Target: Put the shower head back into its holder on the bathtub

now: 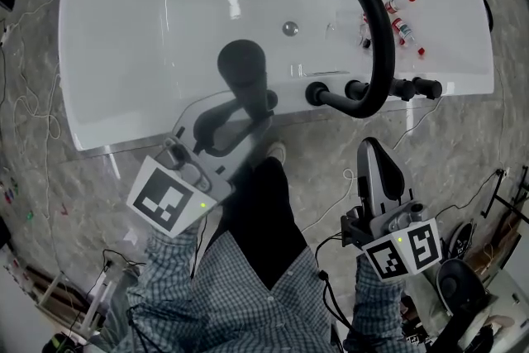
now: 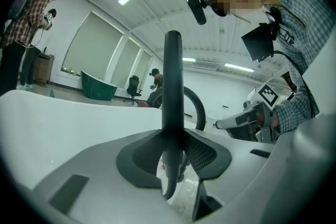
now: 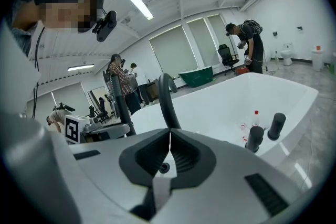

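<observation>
We hold the shower head (image 1: 241, 66) by its handle, left gripper (image 1: 231, 124) clamped on it, over the bathtub's (image 1: 124, 54) near rim. The right gripper (image 1: 372, 151) hangs outside, jaws together on nothing. Next, likely: carry it right toward the black fittings (image 1: 316, 93) and seat it.

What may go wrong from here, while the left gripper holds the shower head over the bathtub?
1. The left gripper holds the shower head only by its slim handle, so it may twist or slip.
2. The curved spout stands to its right, and the head may knock it if moved that way.
3. The right gripper is shut and empty, so nothing guides the hose.
</observation>
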Action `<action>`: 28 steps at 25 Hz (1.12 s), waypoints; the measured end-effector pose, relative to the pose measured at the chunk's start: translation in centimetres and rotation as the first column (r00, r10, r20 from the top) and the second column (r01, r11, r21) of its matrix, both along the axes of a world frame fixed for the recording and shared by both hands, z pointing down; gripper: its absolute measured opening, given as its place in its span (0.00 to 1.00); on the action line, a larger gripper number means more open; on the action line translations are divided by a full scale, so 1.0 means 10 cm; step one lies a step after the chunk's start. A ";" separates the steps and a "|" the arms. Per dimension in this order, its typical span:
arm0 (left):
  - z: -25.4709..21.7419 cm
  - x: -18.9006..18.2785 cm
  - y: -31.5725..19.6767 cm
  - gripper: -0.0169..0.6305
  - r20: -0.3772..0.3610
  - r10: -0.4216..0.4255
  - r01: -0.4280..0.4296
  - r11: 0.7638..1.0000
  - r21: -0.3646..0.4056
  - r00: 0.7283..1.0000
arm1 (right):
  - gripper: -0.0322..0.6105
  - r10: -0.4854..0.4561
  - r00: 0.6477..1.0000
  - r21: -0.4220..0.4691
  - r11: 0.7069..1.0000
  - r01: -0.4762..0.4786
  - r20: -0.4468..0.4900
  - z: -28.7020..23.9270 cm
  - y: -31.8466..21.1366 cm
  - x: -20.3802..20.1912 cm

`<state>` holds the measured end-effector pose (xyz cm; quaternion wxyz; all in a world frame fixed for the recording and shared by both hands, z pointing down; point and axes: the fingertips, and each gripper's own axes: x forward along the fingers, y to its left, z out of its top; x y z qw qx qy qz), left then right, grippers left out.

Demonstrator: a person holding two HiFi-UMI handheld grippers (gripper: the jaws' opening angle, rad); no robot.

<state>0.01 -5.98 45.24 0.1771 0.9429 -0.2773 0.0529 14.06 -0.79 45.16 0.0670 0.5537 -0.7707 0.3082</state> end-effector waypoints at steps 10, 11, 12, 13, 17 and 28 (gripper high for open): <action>0.34 0.03 0.02 0.23 0.014 0.026 -0.026 1.000 0.005 1.000 | 0.08 -0.012 1.000 -0.064 0.998 0.013 0.015 0.40 0.07 -0.09; 0.37 0.03 0.02 0.23 0.023 0.028 -0.028 1.000 0.008 0.999 | 0.08 -0.013 1.000 -0.067 0.998 0.014 0.018 0.42 0.08 -0.11; 0.41 0.03 0.02 0.23 0.031 0.030 -0.030 0.999 0.010 0.999 | 0.08 -0.014 1.000 -0.071 0.997 0.016 0.022 0.45 0.08 -0.12; 0.46 0.04 0.02 0.23 0.037 0.032 -0.033 0.999 0.011 0.999 | 0.08 -0.015 1.000 -0.075 0.997 0.017 0.025 0.48 0.08 -0.12; 0.62 0.08 0.03 0.23 0.048 0.050 -0.051 0.999 0.017 0.998 | 0.08 -0.013 0.999 -0.097 0.995 0.016 0.038 0.66 0.10 -0.12; 1.07 0.11 0.04 0.23 0.097 0.069 -0.072 0.997 0.020 0.993 | 0.08 -0.016 0.999 -0.149 0.989 0.022 0.044 1.01 0.10 -0.08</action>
